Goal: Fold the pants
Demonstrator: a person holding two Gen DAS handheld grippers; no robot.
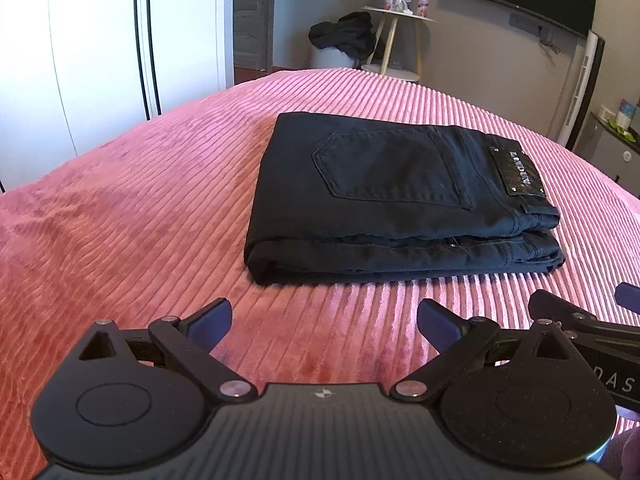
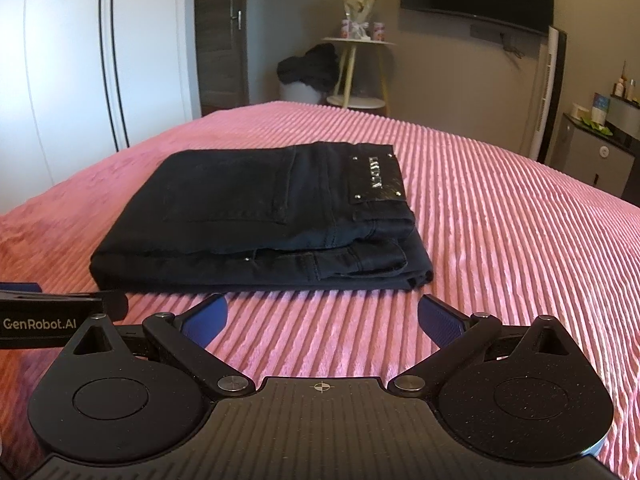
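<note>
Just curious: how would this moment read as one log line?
black jeans: folded on pink bedspread | left gripper: open | right gripper: open

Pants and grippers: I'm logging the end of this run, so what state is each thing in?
Black pants: folded into a compact stack, lying flat on the pink ribbed bedspread, back pocket and brand patch up.
Left gripper: open, empty, short of the pants.
Right gripper: open, empty, short of the pants.
</note>
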